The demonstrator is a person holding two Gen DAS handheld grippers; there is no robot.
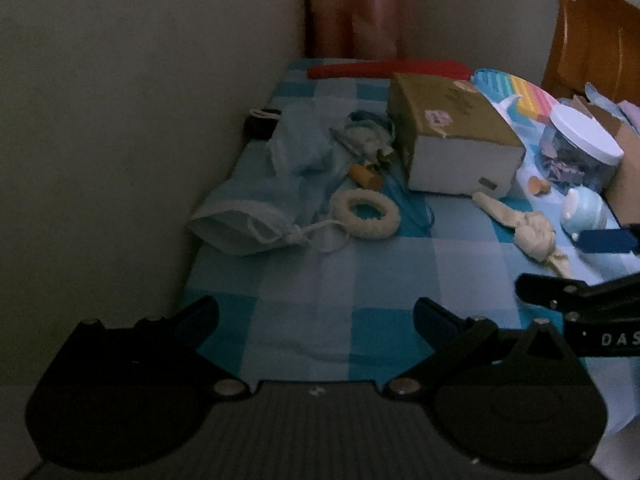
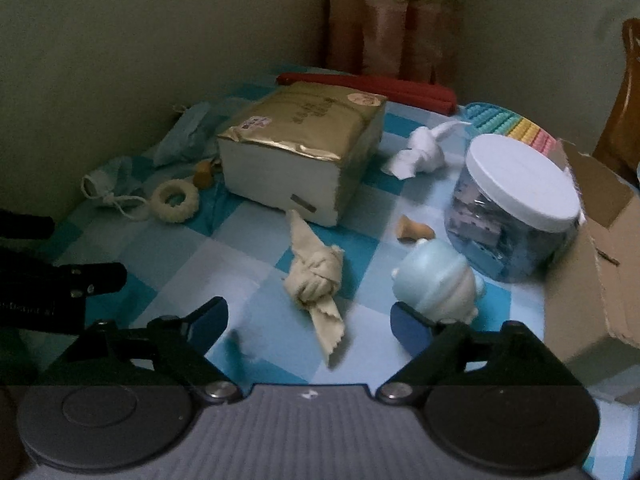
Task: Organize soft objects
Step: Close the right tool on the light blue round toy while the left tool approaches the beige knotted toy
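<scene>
A knotted cream cloth (image 2: 314,280) lies on the checked blue sheet just ahead of my right gripper (image 2: 310,320), which is open and empty; it also shows in the left wrist view (image 1: 528,228). A pale blue soft toy (image 2: 438,280) lies by the right finger. A white knotted cloth (image 2: 420,150) lies further back. A fluffy cream ring (image 1: 366,214) and a light blue drawstring bag (image 1: 248,220) lie ahead of my left gripper (image 1: 316,314), which is open and empty above the sheet.
A gold-topped tissue pack (image 2: 304,148) sits mid-bed. A clear jar with a white lid (image 2: 516,204) and an open cardboard box (image 2: 596,264) stand at the right. A red roll (image 2: 368,84) lies at the back. The wall (image 1: 120,120) runs along the left.
</scene>
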